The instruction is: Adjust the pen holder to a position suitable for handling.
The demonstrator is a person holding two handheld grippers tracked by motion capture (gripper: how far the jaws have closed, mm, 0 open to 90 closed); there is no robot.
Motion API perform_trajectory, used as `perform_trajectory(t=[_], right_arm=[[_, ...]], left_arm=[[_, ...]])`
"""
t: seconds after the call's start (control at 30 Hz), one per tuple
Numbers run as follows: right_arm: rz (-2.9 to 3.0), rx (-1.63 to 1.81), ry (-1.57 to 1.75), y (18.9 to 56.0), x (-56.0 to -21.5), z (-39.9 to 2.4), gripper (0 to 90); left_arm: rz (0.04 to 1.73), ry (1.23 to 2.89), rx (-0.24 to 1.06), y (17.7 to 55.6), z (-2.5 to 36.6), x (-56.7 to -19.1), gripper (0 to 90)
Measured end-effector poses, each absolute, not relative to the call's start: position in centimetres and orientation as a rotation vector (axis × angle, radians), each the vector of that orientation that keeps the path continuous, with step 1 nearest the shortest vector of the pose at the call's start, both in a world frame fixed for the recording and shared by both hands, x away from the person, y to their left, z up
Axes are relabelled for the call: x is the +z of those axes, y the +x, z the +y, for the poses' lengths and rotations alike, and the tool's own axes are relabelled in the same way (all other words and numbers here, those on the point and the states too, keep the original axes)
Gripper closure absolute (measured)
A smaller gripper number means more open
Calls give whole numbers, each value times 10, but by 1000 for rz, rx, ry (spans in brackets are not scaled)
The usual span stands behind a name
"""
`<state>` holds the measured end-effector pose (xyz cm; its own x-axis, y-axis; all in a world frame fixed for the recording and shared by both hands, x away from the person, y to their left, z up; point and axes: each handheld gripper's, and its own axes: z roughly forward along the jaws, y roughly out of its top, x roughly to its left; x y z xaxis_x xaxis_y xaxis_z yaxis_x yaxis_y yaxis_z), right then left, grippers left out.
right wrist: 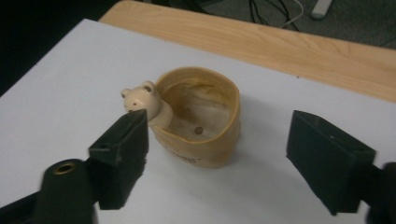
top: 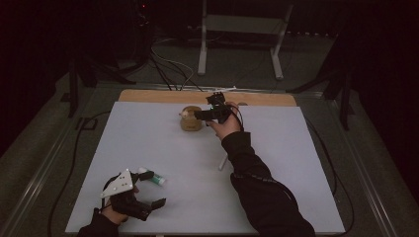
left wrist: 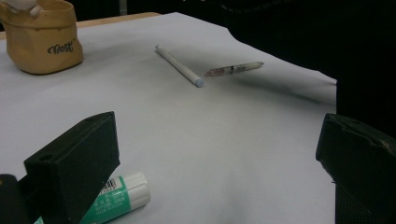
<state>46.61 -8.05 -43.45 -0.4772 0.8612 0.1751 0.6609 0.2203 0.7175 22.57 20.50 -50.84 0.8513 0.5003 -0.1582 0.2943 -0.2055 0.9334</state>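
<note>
Well, cup [right wrist: 201, 116] upright (mouth skyward)

Your pot [right wrist: 201, 116] looks like glazed ceramic, tan and faintly glossy, smooth inside with a small drain hole, and its little bear head [right wrist: 140, 98] is paler with the same sheen. The surface [top: 276, 163] is covered by a matt white sheet, paper-like and smooth, with a bare strip of pale wood [right wrist: 299, 44] along its far edge, grain visible. The pads of your right claw [right wrist: 224, 158] and left claw [left wrist: 219, 163] look like matt black rubber or foam, slightly rough. The glue stick [left wrist: 119, 198] is glossy plastic, green and white. The pencil [left wrist: 180, 66] looks matt white.
</note>
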Motion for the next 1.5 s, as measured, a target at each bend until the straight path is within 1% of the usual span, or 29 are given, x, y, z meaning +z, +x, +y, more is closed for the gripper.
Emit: perform_trajectory(t=[0.1,0.17,0.27,0.3,0.33,0.47,0.5,0.53,0.67,0.93,0.97,1.03,1.13,1.5], right_arm=[[2227,1061,1462,470,-438,-77,298],[2213,1035,1484,472,-441,-76,398],[2209,1025,1542,478,-445,-74,453],[2204,1025,1556,480,-447,-74,459],[2200,1024,1571,483,-448,-73,486],[2207,1007,1602,488,-452,-66,533],[2204,991,1601,489,-453,-63,557],[2205,980,1607,489,-455,-61,559],[2181,933,1634,494,-460,-53,631],[2126,844,1723,502,-470,-42,729],[2121,831,1731,503,-471,-41,756],[2115,803,1740,504,-472,-39,769],[2105,767,1760,505,-469,-37,813],[2128,777,1753,499,-462,-42,830]], left_arm=[[603,1807,207,226,205,-508,0],[599,1807,210,226,205,-508,0],[603,1809,208,226,205,-509,0],[603,1806,207,226,205,-508,0],[602,1806,209,226,205,-508,0],[603,1808,208,226,205,-508,0],[603,1806,208,226,205,-508,0],[602,1806,210,226,205,-508,0],[604,1807,207,226,205,-509,0],[597,1806,204,226,204,-508,0],[594,1812,204,226,204,-509,0],[592,1815,205,225,204,-509,0],[595,1809,203,226,204,-509,0],[593,1811,201,227,204,-509,0]])
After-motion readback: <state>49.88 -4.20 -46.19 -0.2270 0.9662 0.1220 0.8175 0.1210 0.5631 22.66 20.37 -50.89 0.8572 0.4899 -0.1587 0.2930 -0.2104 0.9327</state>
